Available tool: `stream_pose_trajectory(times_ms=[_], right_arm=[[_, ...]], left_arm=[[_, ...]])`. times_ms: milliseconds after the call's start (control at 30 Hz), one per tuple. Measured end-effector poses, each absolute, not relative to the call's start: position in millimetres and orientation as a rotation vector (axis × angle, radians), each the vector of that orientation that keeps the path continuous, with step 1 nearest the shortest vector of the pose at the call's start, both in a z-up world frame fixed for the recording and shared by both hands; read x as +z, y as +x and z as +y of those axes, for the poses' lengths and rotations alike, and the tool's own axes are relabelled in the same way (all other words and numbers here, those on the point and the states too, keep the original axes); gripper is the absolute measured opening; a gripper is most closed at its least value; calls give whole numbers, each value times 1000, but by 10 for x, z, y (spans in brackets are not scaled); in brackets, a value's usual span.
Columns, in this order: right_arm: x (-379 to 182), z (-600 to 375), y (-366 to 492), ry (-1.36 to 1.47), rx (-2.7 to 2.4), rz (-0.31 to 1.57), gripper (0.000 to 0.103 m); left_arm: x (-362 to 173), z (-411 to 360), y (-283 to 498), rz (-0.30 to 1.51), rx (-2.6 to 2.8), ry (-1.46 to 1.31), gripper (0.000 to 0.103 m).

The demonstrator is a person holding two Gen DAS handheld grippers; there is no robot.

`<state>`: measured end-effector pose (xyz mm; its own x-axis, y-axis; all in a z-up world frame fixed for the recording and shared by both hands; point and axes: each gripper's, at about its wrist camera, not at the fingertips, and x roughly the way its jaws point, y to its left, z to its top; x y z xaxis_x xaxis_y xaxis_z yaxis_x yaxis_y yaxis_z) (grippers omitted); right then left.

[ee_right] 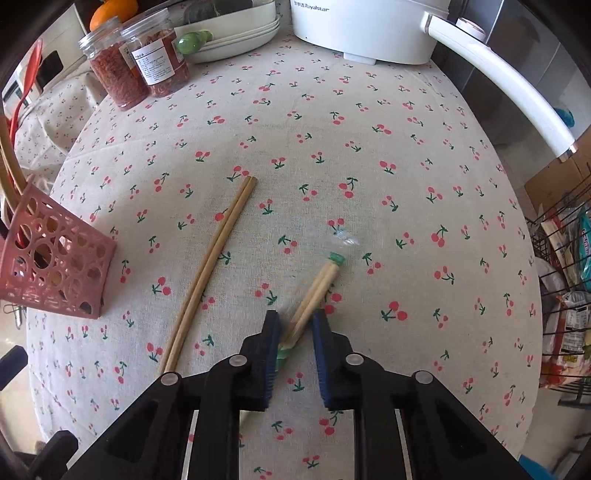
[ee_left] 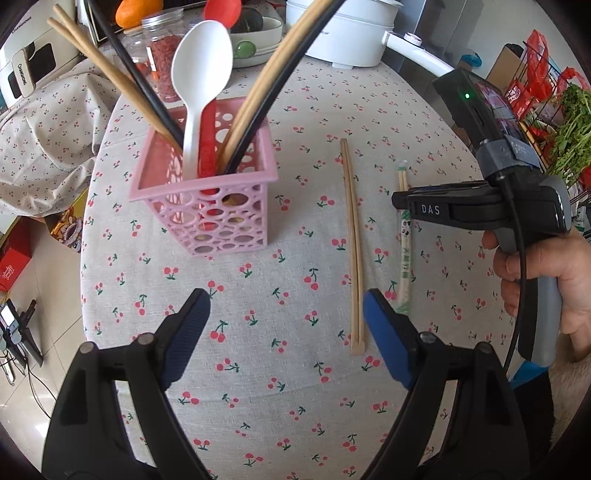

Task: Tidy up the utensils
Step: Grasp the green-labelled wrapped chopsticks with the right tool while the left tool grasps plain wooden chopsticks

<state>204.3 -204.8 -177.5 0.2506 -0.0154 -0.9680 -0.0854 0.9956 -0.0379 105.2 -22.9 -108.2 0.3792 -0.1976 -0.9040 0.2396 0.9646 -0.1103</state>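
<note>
A pink perforated utensil basket [ee_left: 207,188] stands on the cherry-print tablecloth [ee_left: 277,369] and holds a white spoon [ee_left: 201,74], a red utensil and several chopsticks. A bare wooden chopstick pair [ee_left: 352,243] lies on the cloth. A wrapped chopstick pair [ee_left: 404,258] lies to its right. My left gripper [ee_left: 286,306] is open and empty, low over the cloth. My right gripper [ee_right: 293,325] is partly open, its fingers either side of the wrapped pair [ee_right: 314,295], not clamped. The bare pair [ee_right: 207,269] and basket [ee_right: 51,258] lie to its left.
Two jars of red dried goods [ee_right: 136,70], stacked white dishes [ee_right: 236,33] and a white electric pot [ee_right: 362,29] with a long handle stand at the table's far edge. A wire rack with packets [ee_right: 565,295] stands off the right side.
</note>
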Motion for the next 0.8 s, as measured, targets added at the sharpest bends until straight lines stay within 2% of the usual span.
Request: stream_pose_trajectory(times_ms=[67, 300, 367, 467, 500, 533, 633, 800], right_arm=[[-1746, -2223, 2001, -43, 36, 1330, 5], [-1497, -2809, 1801, 55, 0, 1284, 5], [-1395, -2930, 1748, 79, -1, 1264, 5], [-1269, -3072, 1703, 120, 12, 1239, 5], [-1236, -3090, 1698, 132, 20, 1232, 5], [-1207, -3090, 1698, 144, 28, 1225, 5], [-1115, -3135, 1706, 170, 49, 1208, 5], [-1071, -3134, 1706, 191, 72, 1193, 5]], left_arm=[[-1082, -337, 1026, 1147, -300, 63, 85], [-1134, -883, 1064, 1142, -363, 168, 84], [-1146, -1041, 1161, 1134, -368, 192, 79], [-1194, -1243, 1398, 1138, -350, 200, 58], [-1219, -1289, 1502, 1140, -339, 187, 46], [-1248, -1330, 1614, 1141, -323, 177, 39], [-1345, -1406, 1930, 1152, -245, 162, 32], [-1469, -1446, 2226, 1173, -174, 166, 31]])
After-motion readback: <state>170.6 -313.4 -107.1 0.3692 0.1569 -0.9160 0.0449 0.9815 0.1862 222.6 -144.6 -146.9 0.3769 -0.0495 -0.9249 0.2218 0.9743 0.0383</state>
